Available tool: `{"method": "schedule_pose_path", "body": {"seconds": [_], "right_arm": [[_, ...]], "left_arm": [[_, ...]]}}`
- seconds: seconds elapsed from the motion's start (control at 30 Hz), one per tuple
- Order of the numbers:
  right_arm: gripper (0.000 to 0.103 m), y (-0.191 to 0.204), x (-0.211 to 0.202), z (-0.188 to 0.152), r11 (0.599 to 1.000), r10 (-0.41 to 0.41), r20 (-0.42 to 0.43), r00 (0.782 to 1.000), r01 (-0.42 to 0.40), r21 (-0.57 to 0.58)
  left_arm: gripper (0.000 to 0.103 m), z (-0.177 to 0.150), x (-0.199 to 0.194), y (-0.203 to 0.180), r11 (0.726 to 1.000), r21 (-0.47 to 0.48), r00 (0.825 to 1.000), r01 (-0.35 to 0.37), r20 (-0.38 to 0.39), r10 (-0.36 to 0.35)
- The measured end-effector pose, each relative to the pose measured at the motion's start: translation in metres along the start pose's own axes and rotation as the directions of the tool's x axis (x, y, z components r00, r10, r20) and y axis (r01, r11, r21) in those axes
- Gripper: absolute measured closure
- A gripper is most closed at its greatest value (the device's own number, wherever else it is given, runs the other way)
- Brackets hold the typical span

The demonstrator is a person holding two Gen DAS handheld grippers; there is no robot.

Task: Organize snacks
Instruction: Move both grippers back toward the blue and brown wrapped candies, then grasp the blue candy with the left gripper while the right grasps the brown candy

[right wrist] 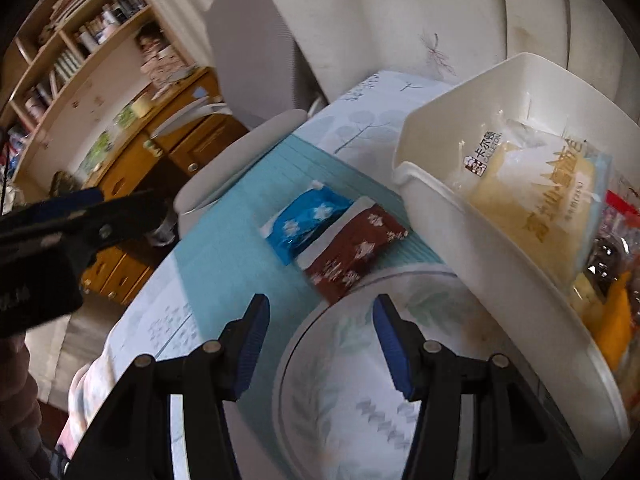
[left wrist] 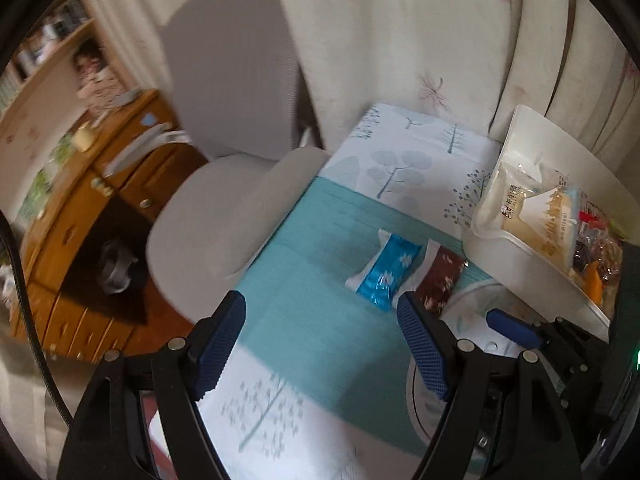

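A blue snack packet (left wrist: 386, 268) (right wrist: 308, 220) and a brown snack packet (left wrist: 438, 280) (right wrist: 352, 252) lie side by side on the teal part of the tablecloth. A white basket (left wrist: 532, 268) (right wrist: 460, 216) to their right holds several packaged snacks, with a pale bread bag (left wrist: 520, 208) (right wrist: 532, 184) on top. My left gripper (left wrist: 322, 312) is open and empty, just short of the packets. My right gripper (right wrist: 320, 312) is open and empty above a patterned plate (right wrist: 352, 380), close to the brown packet.
The plate also shows in the left wrist view (left wrist: 472, 304). A grey office chair (left wrist: 224, 152) (right wrist: 256, 60) stands at the table's far left edge. A wooden desk (left wrist: 100, 208) and bookshelves (right wrist: 80, 40) stand left. Curtains (left wrist: 400, 40) hang behind the table.
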State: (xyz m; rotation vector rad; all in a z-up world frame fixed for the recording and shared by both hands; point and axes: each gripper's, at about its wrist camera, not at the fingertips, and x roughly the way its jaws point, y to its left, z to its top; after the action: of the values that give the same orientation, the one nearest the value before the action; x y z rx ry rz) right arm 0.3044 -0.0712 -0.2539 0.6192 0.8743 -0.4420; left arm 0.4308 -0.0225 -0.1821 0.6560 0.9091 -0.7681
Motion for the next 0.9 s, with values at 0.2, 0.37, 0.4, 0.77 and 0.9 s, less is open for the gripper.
{"method": "schedule_pose_path", "body": {"seconds": [0.2, 0.37, 0.4, 0.77, 0.9], "right_arm": [[0.049, -0.002, 0.025, -0.001, 0.999, -0.051, 0.03, 0.998, 0.051, -0.015], [0.049, -0.004, 0.039, -0.003, 0.996, -0.066, 0.049, 0.997, 0.068, -0.049], [0.049, -0.004, 0.039, -0.002, 0.997, -0.06, 0.067, 0.996, 0.063, -0.053], [0.049, 0.003, 0.05, 0.004, 0.989, -0.072, 0.103, 0.992, 0.084, -0.124], [0.049, 0.002, 0.054, 0.003, 0.987, -0.091, 0.096, 0.991, 0.103, -0.125]], "left_arm": [[0.026, 0.022, 0.06, -0.005, 0.996, -0.006, 0.99, 0.094, -0.102, -0.094], [0.026, 0.024, 0.086, -0.019, 0.986, 0.007, 0.973, 0.167, -0.164, -0.164], [0.026, 0.024, 0.09, -0.023, 0.985, 0.017, 0.97, 0.173, -0.175, -0.168], [0.028, 0.027, 0.126, -0.028, 0.98, -0.028, 0.949, 0.198, -0.244, -0.199], [0.038, 0.026, 0.134, -0.033, 0.976, -0.038, 0.942, 0.215, -0.257, -0.218]]}}
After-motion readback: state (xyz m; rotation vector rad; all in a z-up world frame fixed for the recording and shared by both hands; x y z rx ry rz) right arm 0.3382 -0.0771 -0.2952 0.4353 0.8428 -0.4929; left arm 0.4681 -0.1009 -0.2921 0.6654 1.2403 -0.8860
